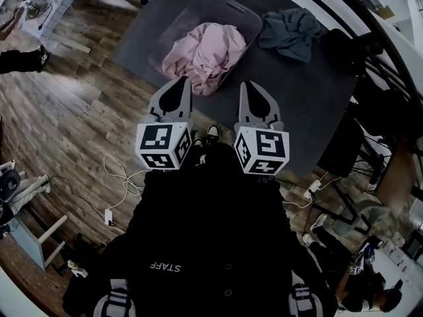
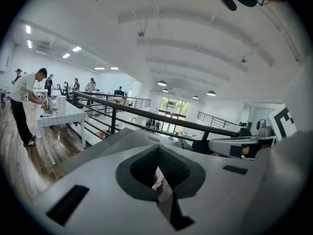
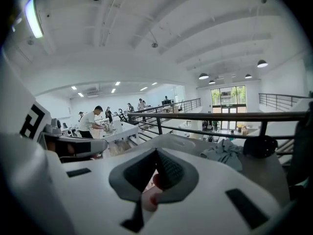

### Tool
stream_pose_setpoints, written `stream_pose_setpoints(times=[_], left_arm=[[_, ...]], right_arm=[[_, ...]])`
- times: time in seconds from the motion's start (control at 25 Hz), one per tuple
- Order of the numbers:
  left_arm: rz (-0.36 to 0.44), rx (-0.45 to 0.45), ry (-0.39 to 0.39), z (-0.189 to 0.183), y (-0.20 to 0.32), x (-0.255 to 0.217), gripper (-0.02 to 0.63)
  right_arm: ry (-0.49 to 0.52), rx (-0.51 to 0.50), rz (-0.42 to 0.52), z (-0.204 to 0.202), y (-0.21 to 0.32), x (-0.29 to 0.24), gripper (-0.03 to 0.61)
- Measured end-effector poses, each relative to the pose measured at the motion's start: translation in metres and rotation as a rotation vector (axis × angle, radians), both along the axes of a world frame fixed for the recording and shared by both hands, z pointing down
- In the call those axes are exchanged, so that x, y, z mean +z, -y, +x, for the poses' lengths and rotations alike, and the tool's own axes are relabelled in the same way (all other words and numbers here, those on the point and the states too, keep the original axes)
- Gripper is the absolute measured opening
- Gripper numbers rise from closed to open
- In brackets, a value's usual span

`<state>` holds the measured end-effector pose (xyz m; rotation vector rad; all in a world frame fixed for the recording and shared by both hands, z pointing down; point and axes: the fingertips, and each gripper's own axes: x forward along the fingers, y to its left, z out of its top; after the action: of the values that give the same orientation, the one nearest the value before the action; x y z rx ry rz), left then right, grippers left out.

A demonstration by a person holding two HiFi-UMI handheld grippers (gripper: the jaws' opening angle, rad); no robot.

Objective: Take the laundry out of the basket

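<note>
Lying heaped in the basket (image 1: 228, 6) near the table's (image 1: 291, 104) left edge, the pink laundry (image 1: 205, 51) is judged soft, light and floppy; a raised fold on top should be pinched. The left gripper (image 1: 184, 80) and right gripper (image 1: 246, 86) are held closed, empty, short of it.

Open-plan hall run as a lab-style workspace: a white vaulted ceiling (image 2: 195, 38) hung with pendant lamps (image 2: 162, 83), black railing (image 2: 146, 112) crossing the room. At nine o'clock in the left gripper view a person (image 2: 23, 102) works at a white table (image 2: 61, 115). Tall windows (image 3: 226, 96) glow at three o'clock in the right gripper view. Head view: wood-plank floor (image 1: 73, 111), loose cables (image 1: 125, 180) at eight o'clock, "STAFF" on a dark jacket (image 1: 198, 243).
</note>
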<state>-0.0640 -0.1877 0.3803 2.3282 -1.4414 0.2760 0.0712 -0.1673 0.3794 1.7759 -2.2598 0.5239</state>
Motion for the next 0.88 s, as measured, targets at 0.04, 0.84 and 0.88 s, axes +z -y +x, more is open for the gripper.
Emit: stream_pose_setpoints(times=[0.04,0.84,0.88], left_arm=[[-0.005,0.006,0.003,0.000,0.002,0.004,0.002],[-0.240,0.063,0.061,0.034,0.091,0.115,0.003],[-0.249,0.063,0.065,0.035,0.096,0.120,0.003]], right_arm=[[-0.001,0.003,-0.005,-0.001,0.000,0.002,0.014],[-0.025,-0.010,-0.150,0.013,0.057,0.079,0.014],[-0.024,-0.007,-0.156,0.016,0.061,0.083,0.014]])
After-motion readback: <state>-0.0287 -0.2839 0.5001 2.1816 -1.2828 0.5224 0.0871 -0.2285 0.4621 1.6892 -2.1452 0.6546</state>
